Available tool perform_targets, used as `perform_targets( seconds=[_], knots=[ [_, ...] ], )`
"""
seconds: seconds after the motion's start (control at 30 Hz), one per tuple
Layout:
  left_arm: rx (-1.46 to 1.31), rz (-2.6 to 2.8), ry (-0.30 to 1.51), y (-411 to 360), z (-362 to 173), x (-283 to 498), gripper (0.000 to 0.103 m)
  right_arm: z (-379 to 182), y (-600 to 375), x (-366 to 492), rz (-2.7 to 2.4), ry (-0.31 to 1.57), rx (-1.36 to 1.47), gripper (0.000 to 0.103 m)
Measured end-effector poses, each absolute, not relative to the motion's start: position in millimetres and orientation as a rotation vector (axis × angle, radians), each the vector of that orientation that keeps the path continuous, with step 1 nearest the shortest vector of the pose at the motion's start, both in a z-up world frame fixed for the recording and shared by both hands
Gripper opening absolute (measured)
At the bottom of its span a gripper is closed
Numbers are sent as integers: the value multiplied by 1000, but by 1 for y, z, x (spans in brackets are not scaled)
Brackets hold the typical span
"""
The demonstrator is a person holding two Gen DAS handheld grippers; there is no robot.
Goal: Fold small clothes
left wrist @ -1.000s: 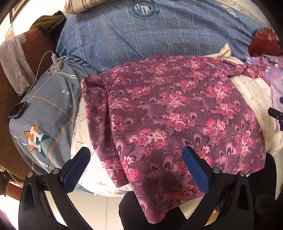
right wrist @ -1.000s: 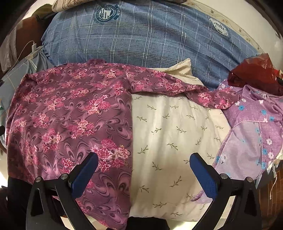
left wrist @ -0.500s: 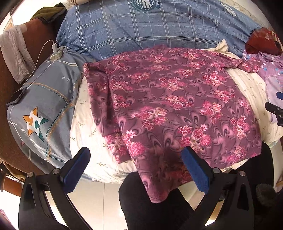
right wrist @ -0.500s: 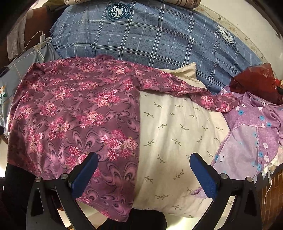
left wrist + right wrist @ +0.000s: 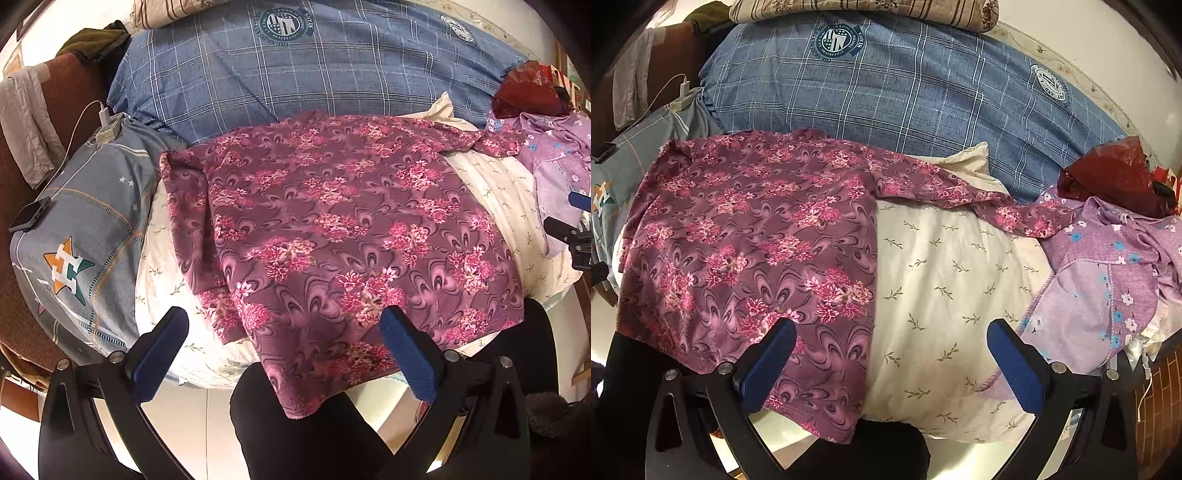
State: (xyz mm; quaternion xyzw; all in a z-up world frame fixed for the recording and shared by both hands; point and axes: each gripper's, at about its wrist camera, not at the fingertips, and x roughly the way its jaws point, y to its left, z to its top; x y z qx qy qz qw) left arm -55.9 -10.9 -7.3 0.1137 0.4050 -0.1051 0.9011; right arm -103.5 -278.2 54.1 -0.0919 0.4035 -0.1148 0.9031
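Hovering w/ fingers spread wide and empty, the left gripper (image 5: pixel 282 349) sits above the near hem of the maroon floral shirt (image 5: pixel 332 229), higher and further back than a sec ago, so more of the bed edge and floor shows under it. The right gripper (image 5: pixel 892 360), also spread and holding nothing, has likewise pulled back, over the cream pillow (image 5: pixel 953 288) just beside the shirt's side edge. Shirt itself hasn't shifted: lies flat on the pillow, hem hanging off the front edge, left sleeve already folded in along the body, right sleeve (image 5: pixel 960 192) stretched out toward the lilac floral garment (image 5: pixel 1108 288), tip touching it. Meaning, prob.: spreading is done, one sleeve fold in, and the right sleeve is next to tuck. Containers: only a dark red plastic bag (image 5: pixel 1108 177) behind the lilac piece; contents can't be seen. Blue plaid duvet (image 5: pixel 905 85) lies behind.
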Motion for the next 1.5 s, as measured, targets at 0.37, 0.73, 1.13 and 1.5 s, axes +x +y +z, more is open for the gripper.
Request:
perform_targets(
  seconds=[0.37, 0.73, 1.13, 1.5],
  knots=[
    [229, -230, 855, -14, -11, -51, 103, 52, -271, -100, -220, 842, -206, 103],
    [232, -241, 896, -23, -18, -34, 103, 35, -272, -81, -192, 886, -193, 103],
    [227, -250, 979, -39, -32, 7, 103, 21, -312, -52, -225, 926, -53, 103],
    [108, -117, 1026, -10, -13, 124, 103, 77, -502, -22, -527, 849, 239, 103]
  ],
)
